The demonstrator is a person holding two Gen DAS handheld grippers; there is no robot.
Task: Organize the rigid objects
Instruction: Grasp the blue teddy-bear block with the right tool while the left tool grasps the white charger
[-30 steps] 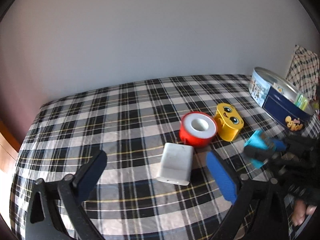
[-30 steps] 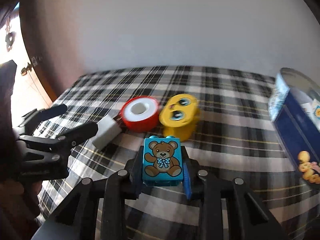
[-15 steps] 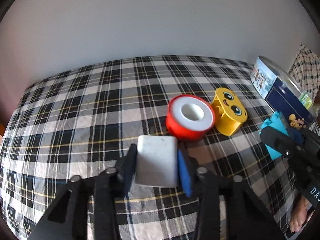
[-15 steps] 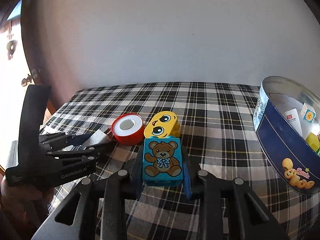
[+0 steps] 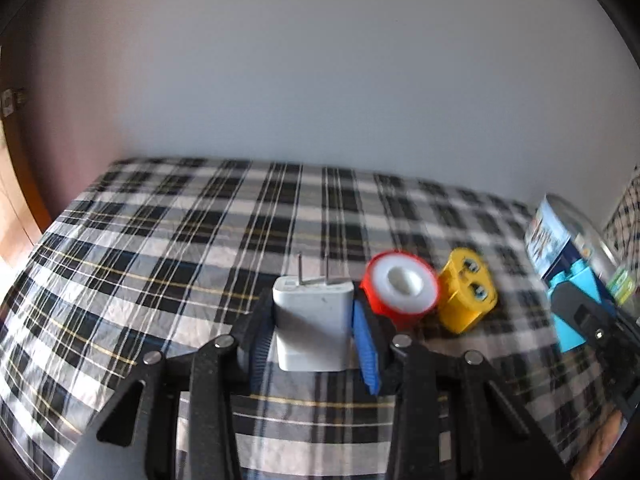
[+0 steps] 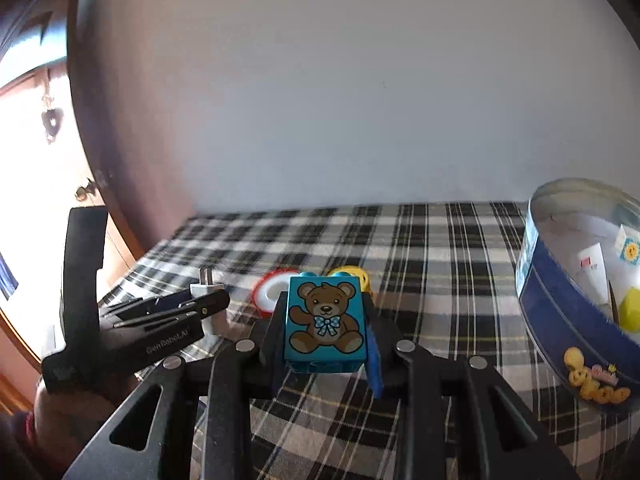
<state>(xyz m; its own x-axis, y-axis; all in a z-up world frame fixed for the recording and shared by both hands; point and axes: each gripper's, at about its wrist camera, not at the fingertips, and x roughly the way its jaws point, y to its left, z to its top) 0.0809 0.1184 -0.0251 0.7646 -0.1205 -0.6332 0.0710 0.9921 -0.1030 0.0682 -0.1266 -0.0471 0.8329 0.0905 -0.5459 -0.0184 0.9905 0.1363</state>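
Left wrist view: left gripper (image 5: 314, 330) pinches the charger (image 5: 312, 326) between its blue pads, one on each side
Charger: white, prongs point away from the camera; lifted or resting on the cloth, can't tell
Landmark: tape roll (image 5: 400, 286), red with white core, lying on the plaid cloth (image 5: 160, 248)
Charger vs roll: just left of the roll, right pad sits between them
Yellow toy (image 5: 466, 296): just right of the roll, touching or nearly so, face with two eyes tilted up
Tin (image 5: 560, 236): blue, round, well right of the roll, at the frame edge, blurred
Right gripper in left view (image 5: 580, 320): right of the roll, near the tin, blue block showing in it
Right wrist view: right gripper (image 6: 326, 330) clamped on the bear block (image 6: 325, 322), bear print facing the camera
Block vs roll: in front of the roll (image 6: 274, 290) and toy (image 6: 352, 276), hiding part of both
Tin in right view (image 6: 560, 308): open, far right of the roll, holds cards and a yellow piece
Left gripper in right view (image 6: 208, 306): left of the roll, closed on the charger (image 6: 210, 304), prongs up
Wall (image 6: 320, 100): plain, pale, behind the cloth
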